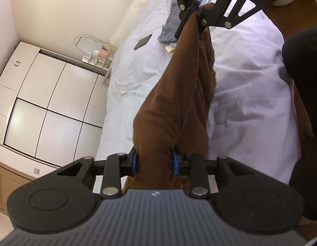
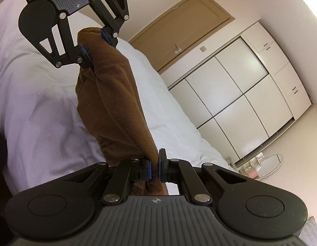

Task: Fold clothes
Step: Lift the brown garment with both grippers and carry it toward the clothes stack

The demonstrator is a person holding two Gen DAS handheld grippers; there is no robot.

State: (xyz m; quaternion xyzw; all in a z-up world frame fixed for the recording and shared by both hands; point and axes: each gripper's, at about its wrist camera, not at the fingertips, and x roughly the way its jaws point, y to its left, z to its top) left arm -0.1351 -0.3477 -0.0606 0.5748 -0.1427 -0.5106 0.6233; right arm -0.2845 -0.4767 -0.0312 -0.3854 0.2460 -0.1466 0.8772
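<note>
So from the left wrist camera, the left gripper [image 1: 154, 163] has its blue pads clamped on a fat bunch of the brown garment [image 1: 179, 94], which stretches away through the air to the right gripper [image 1: 196, 12] pinching the far end, all of it held up above the white bed [image 1: 250, 71]. Off toward the pillows there's a phone [image 1: 143, 41] and a little pile of blue-grey clothes [image 1: 171, 26] on the cover. Flip to the right wrist camera and it's the mirror view: the right gripper [image 2: 155, 169] is nearly closed on a thin edge of the brown garment [image 2: 115, 102], with the left gripper [image 2: 97, 45] gripping the other end up top, bed [image 2: 35, 102] underneath. Fabric looks soft and kinda fleecy, thick enough to have some weight, and it droops and bunches between the two grips, so I'd guess it won't hold a crease by itself. No slip worries really, but the right side's grip is on a skinny bit; grabbing at corners or a hem seems the safer bet before laying it flat.
</note>
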